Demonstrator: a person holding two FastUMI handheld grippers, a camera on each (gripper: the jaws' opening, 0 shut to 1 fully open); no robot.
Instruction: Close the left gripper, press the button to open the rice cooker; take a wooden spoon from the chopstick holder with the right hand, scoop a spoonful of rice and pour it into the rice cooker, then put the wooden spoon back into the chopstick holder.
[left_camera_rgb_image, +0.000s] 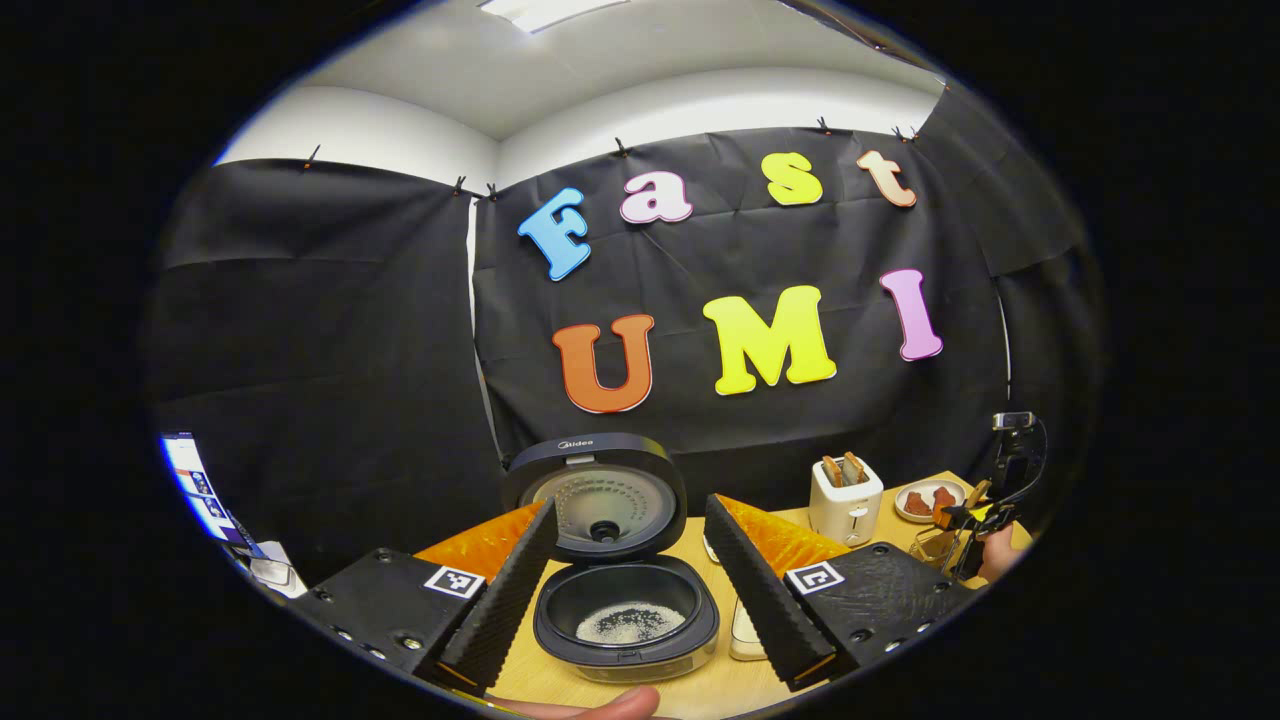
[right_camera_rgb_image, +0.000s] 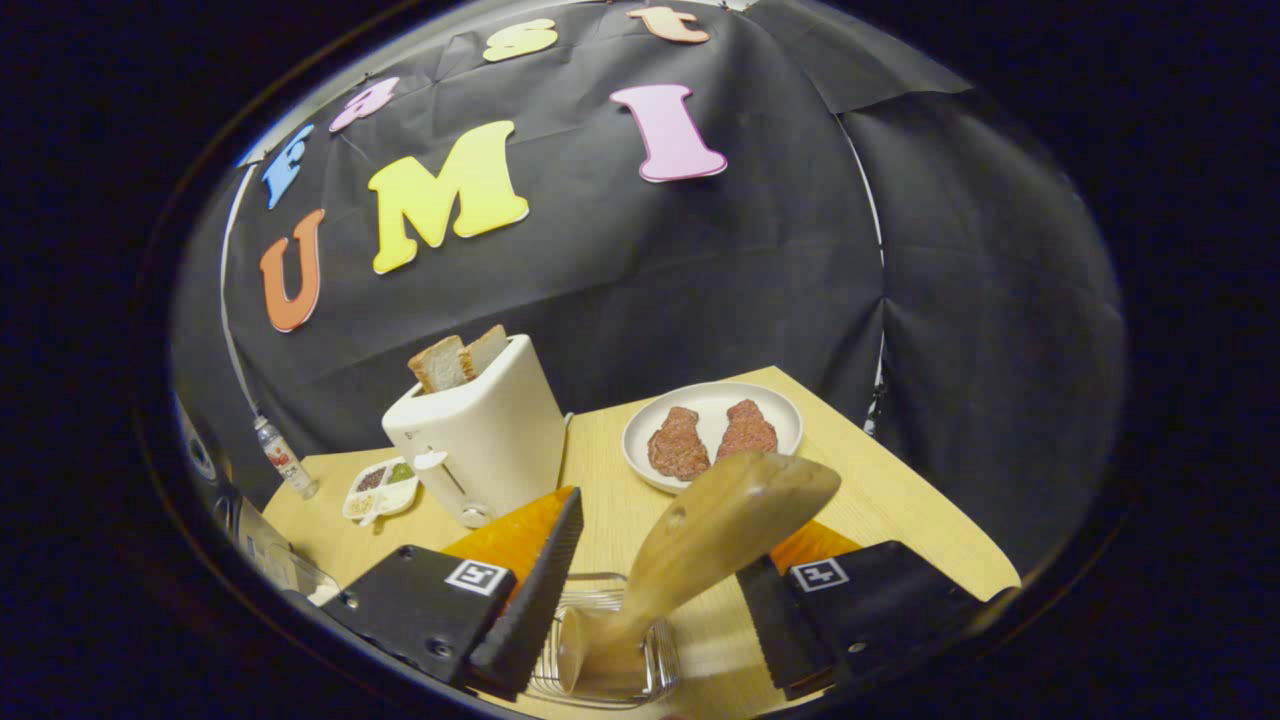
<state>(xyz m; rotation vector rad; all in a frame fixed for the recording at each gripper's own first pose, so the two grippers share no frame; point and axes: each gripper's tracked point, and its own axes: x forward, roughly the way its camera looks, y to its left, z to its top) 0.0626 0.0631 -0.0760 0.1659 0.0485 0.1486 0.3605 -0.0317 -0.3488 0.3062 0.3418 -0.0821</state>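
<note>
From my station I count one rice cooker (left_camera_rgb_image: 625, 600), lid up, on the table (right_camera_rgb_image: 900, 520). I see one toaster (right_camera_rgb_image: 480, 435) with two slices of bread (right_camera_rgb_image: 458, 360) standing in its slots. There is one white plate (right_camera_rgb_image: 712, 400), and on it two brown pieces of meat (right_camera_rgb_image: 678, 445). I count one wooden spoon (right_camera_rgb_image: 700, 540), set in one wire chopstick holder (right_camera_rgb_image: 640, 670). At the far left of the right gripper view I make out one small divided dish (right_camera_rgb_image: 380, 488) and one small bottle (right_camera_rgb_image: 283, 458). Two grippers are at work: the left gripper (left_camera_rgb_image: 625, 590) and the right gripper (right_camera_rgb_image: 650, 610).
</note>
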